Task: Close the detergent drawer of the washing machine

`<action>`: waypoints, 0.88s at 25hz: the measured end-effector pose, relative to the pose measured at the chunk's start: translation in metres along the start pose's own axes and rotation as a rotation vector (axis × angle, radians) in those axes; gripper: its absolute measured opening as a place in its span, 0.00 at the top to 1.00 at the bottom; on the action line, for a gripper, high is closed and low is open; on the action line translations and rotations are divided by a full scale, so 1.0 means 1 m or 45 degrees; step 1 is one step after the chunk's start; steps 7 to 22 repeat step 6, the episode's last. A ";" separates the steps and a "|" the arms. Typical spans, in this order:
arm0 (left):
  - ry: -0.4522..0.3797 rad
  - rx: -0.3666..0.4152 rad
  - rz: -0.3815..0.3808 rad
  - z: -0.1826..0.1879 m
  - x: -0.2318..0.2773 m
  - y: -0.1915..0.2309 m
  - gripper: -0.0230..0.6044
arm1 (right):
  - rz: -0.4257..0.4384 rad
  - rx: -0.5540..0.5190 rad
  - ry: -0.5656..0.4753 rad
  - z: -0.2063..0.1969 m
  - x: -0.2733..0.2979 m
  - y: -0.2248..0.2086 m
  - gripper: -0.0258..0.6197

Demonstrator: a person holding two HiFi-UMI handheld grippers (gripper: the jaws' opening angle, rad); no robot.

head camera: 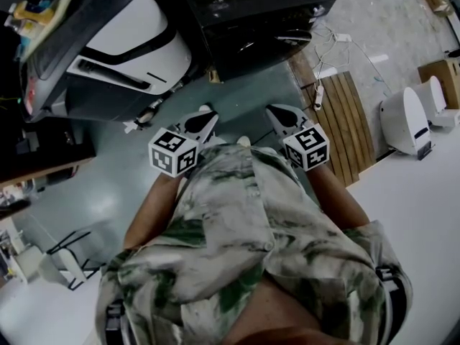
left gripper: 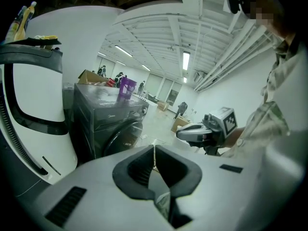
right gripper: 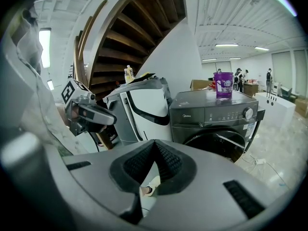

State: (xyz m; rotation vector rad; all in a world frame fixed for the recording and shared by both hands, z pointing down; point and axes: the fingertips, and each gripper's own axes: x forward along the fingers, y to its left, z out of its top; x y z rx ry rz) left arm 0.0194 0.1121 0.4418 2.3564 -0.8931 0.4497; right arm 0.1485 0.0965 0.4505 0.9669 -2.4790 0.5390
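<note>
Green-and-cream patterned shirt (head camera: 251,228) fills the bottom of the head view; just past it both grippers are held side by side, pointing forward and down. Left gripper (left gripper: 154,148) — dark ribbed pads pressed tip to tip, nothing between them. Right gripper (right gripper: 154,143) is the same: jaws together, empty. Dark grey front-loading washing machine (right gripper: 211,129) stands ahead of both, well apart and not within reach. It has a purple plastic tub (right gripper: 223,87) on its top and a big white rounded appliance (head camera: 129,27) beside it on the left. Detergent drawer (right gripper: 188,115) should be the panel at the top left of the machine's front, left of the control knob. From here it looks close to flush, and I can't tell how far out it stands. Its travel runs straight into the front face, so the push has to go away from the person, square to that panel. Drawer sits on the left half of the front — my read is the left gripper is the nearer one, and closed tips are fine as a pusher.
</note>
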 end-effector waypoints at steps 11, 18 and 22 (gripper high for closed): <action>0.007 -0.005 -0.002 0.002 0.011 0.000 0.92 | 0.003 0.006 0.005 -0.003 0.002 -0.008 0.93; 0.007 -0.005 -0.002 0.002 0.011 0.000 0.92 | 0.003 0.006 0.005 -0.003 0.002 -0.008 0.93; 0.007 -0.005 -0.002 0.002 0.011 0.000 0.92 | 0.003 0.006 0.005 -0.003 0.002 -0.008 0.93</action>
